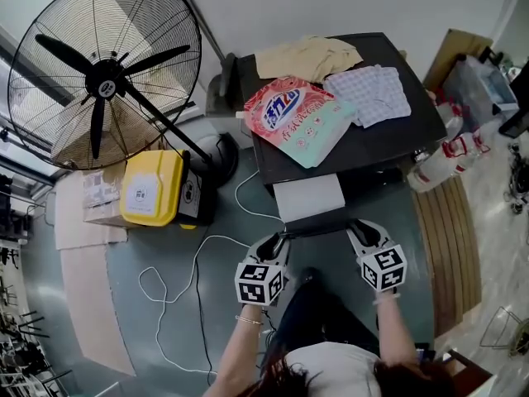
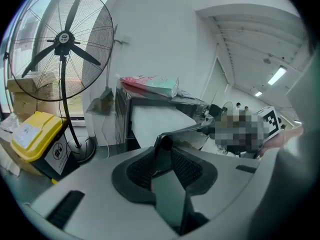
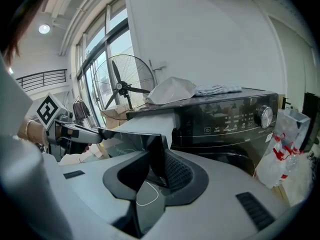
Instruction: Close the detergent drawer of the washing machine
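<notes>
Before washer (image 1: 388,143), drawer (image 1: 308,197) open, long axis outward

WALL plain white wall (image 1: 331,2) | FLOOR smooth grey-green floor (image 1: 397,222) | WINDOWS tall metal-framed windows (image 3: 100,49), daylight | FURNITURE black wire-caged pedestal fan (image 1: 105,85)

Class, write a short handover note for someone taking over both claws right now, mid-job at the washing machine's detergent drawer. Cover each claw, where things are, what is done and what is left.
Left claw: closed on the left end of the front panel.
Right claw: closed on the right end of the same panel.
Detergent drawer: pulled far out of the washing machine, white tray exposed.
Done: both grips are set on the panel.
Left: push the drawer straight in until the panel sits flush, then let go.
</notes>
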{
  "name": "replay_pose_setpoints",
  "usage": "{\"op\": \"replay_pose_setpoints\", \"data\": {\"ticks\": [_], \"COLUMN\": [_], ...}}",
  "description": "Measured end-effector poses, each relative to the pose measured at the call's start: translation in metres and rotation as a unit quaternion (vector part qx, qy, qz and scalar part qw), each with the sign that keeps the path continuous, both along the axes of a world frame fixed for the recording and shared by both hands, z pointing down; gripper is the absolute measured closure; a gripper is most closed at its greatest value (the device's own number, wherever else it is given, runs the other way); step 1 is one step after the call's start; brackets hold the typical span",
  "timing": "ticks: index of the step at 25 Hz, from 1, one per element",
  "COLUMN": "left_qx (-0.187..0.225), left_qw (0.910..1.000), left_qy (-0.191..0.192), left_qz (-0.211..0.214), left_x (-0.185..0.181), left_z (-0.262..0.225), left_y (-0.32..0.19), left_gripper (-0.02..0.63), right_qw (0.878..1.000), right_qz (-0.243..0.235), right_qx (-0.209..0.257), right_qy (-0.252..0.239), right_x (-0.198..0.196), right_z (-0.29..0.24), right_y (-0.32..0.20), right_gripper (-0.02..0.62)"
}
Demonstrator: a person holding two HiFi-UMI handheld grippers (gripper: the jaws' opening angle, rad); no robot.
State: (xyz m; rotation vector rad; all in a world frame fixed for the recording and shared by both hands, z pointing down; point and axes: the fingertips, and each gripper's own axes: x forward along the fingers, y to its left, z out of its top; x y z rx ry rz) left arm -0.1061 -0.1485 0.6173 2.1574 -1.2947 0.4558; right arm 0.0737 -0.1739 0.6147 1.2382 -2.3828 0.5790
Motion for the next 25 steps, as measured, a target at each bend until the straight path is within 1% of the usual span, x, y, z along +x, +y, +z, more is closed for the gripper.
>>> {"op": "replay_pose_setpoints", "data": {"ticks": [15,20,25], "left_qx": [-0.004,-0.003,-0.002], "left_qw": [0.9998,0.9996,0.9997], "left_qy": [-0.002,-0.005,-0.005], "left_qz": [0.020,0.027,0.022], "left_x": [-0.008,-0.009,-0.011], "left_z": [-0.003,-0.004,-0.004], "left_y": [-0.033,-0.042,-0.047], "left_gripper": [0.495,0.497,0.497], "right_qw": [1.000,0.999,0.998], "right_qz": [0.028,0.043,0.047], "right_qx": [-0.009,-0.006,-0.007], "right_qy": [-0.003,-0.019,-0.027], "right_x": [-0.008,-0.008,-0.010], "right_z": [-0.002,-0.003,-0.003], "right_y": [-0.032,-0.040,-0.045], "right_gripper": [0.483,0.482,0.483]}}
